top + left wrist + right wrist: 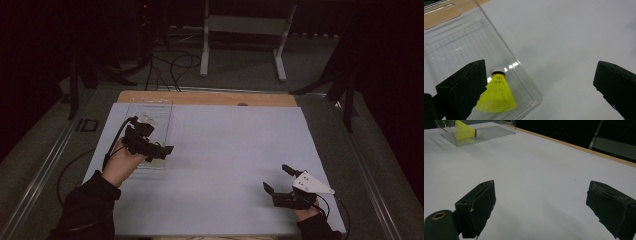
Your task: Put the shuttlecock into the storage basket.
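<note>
Here, left gripper (pixel 159 151) released, partly hiding yellow shuttlecock (pixel 496 96) in clear tray (pixel 506 57), right gripper (pixel 278 179) released.

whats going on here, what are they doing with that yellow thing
A person sits at a table covered in white, holding a two-jaw gripper in each hand. The left gripper hangs open over a clear plastic tray near the left edge, where a yellow shuttlecock lies inside; it sits just beside one jaw, not gripped. The right gripper is open too, low over bare table near the right corner, holding nothing. It looks like a pick of the shuttlecock may be coming, though that is a guess.
</note>
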`<action>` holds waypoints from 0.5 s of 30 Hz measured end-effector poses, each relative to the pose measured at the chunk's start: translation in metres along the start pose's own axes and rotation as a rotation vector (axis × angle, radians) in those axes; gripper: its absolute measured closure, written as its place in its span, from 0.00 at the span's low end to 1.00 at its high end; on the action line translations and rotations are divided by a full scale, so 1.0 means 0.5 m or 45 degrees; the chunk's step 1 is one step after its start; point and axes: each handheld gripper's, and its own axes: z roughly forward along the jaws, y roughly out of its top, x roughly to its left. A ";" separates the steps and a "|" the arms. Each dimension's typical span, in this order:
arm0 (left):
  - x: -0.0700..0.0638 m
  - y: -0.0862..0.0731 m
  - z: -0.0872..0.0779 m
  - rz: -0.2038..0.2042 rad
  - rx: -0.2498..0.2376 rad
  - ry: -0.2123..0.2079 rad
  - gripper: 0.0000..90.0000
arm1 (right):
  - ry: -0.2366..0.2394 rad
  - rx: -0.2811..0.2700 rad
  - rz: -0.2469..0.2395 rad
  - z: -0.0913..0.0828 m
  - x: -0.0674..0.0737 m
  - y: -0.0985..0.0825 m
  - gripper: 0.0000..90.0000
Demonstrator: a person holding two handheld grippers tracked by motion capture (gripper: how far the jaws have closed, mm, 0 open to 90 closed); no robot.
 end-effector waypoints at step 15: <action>-0.014 0.000 -0.003 0.073 -0.064 -0.126 0.00 | 0.004 0.001 -0.001 0.000 0.000 0.000 0.10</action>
